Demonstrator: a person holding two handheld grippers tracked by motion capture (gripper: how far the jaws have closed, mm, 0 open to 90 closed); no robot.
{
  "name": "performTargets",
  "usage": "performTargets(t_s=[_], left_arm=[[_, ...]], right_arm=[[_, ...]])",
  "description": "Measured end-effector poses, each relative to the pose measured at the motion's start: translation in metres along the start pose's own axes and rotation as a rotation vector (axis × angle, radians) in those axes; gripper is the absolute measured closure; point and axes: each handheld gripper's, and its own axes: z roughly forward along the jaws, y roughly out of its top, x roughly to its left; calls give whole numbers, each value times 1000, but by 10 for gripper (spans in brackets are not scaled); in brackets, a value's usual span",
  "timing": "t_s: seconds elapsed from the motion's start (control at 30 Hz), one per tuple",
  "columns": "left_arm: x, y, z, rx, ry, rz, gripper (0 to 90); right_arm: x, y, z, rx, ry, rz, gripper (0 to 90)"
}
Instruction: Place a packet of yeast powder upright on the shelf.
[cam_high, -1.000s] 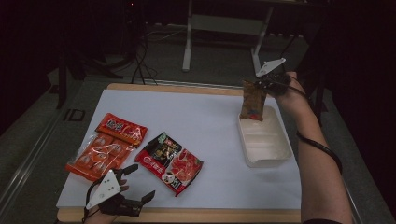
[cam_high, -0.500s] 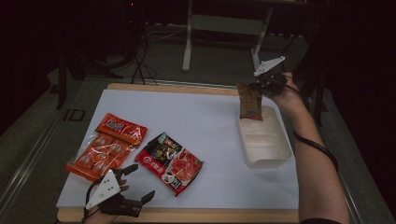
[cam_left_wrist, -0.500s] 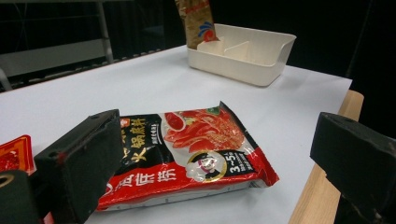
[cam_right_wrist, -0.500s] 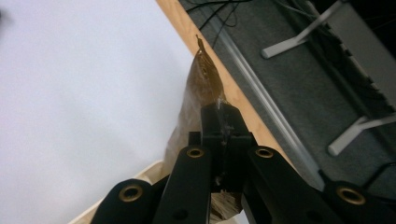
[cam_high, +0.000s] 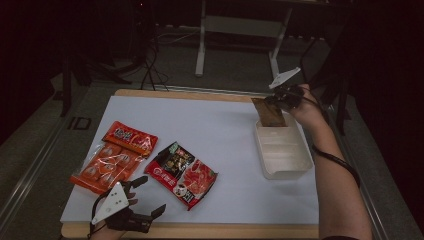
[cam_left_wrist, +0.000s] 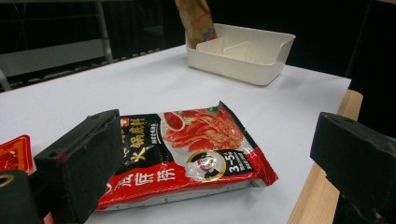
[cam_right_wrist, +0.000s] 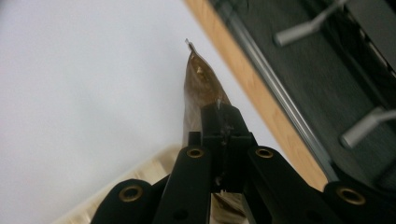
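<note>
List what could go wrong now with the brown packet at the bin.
1. The right tool pinches only the top edge of the brown packet; it could slip out.
2. The packet stands upright at the far end of the bin; let go, it may tip over the rim onto the table.
3. A push down could shift the light bin.

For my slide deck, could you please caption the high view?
Right tongs lower a brown packet into the white bin.
</note>
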Motion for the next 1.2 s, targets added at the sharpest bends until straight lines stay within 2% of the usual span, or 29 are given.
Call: performTargets(t_s=[0.03,0.07,0.17,0.2,0.23,0.3,0.33,0.37,0.47,0.53,0.63,0.67,0.7,0.8,0.93,1.03,1.2], left_arm=[[0,0,0,-1,-1,-1,33],[0,0,0,0,1,-1,33],[0,0,1,7,-1,3,33],[0,0,1,7,-1,3,33],[0,0,1,6,-2,3,32],[-1,0,1,8,-2,3,33],[-1,0,1,7,-3,3,33],[-1,0,1,5,-2,3,33],[-1,0,1,3,-1,3,33],[-1,0,1,4,-2,5,33],[-1,1,0,0,-2,4,33],[-1,1,0,0,-2,5,33],[-1,1,0,0,-1,6,33],[-1,1,0,-1,-2,2,33],[-2,1,1,3,-4,6,33],[-2,1,2,6,-9,9,33],[-3,2,3,4,-11,7,33]], right_arm=[[2,-4,6,5,19,10,900],[2,-10,8,-32,33,42,900],[-2,-15,7,-59,29,85,900],[-2,-15,7,-59,29,85,900],[-4,-18,6,-61,-5,93,900],[-5,-20,5,-61,-18,96,900],[-6,-22,4,-55,-45,95,900],[-7,-23,4,-40,-71,108,900],[-12,-26,3,-20,-105,141,900],[-13,-27,2,-10,-107,165,895],[-13,-26,1,-5,-111,172,878],[-12,-27,0,-15,-107,196,833],[-12,-27,-3,-27,-105,206,828],[-12,-27,-9,-56,-110,217,794],[-12,-30,-26,-157,-102,294,728],[-6,-32,-34,-208,-90,317,693],[10,-32,-43,-301,-72,322,617]])
